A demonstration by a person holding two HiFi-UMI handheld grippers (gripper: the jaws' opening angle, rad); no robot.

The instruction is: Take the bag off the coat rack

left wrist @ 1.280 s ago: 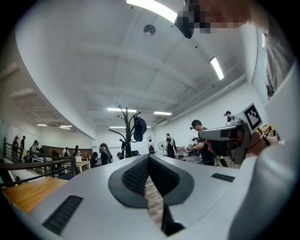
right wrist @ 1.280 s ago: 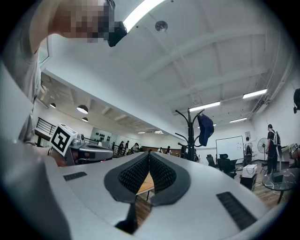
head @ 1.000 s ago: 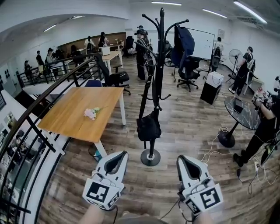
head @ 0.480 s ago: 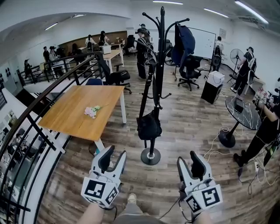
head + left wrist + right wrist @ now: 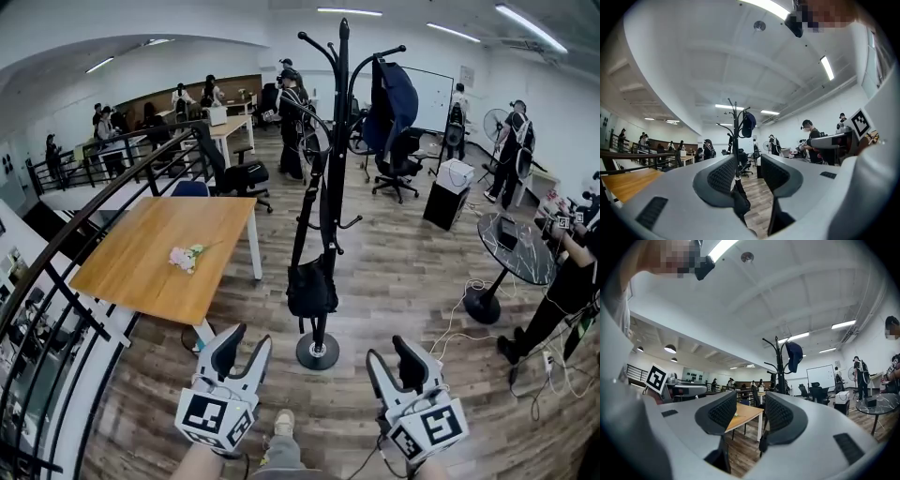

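A black coat rack (image 5: 334, 178) stands on the wood floor ahead of me. A black bag (image 5: 312, 287) hangs by its strap low on the pole, and a dark blue jacket (image 5: 394, 94) hangs from a top hook. My left gripper (image 5: 247, 341) is open and empty, well short of the rack's base. My right gripper (image 5: 391, 351) has its jaws opening, with nothing between them. In the left gripper view the bag (image 5: 739, 200) shows far off through the gap of the left gripper (image 5: 749, 176). The right gripper (image 5: 751, 412) looks toward the rack (image 5: 777, 359) and the bag (image 5: 763, 441).
A wooden table (image 5: 141, 267) with pink flowers (image 5: 184, 255) stands left of the rack, beside a black railing (image 5: 84, 225). A round dark table (image 5: 517, 251) and floor cables (image 5: 459, 319) are on the right. Office chairs and several people fill the back. My shoe (image 5: 281, 424) shows below.
Both grippers went from shut to open. The rack and bag have shifted slightly left and down in the head view.
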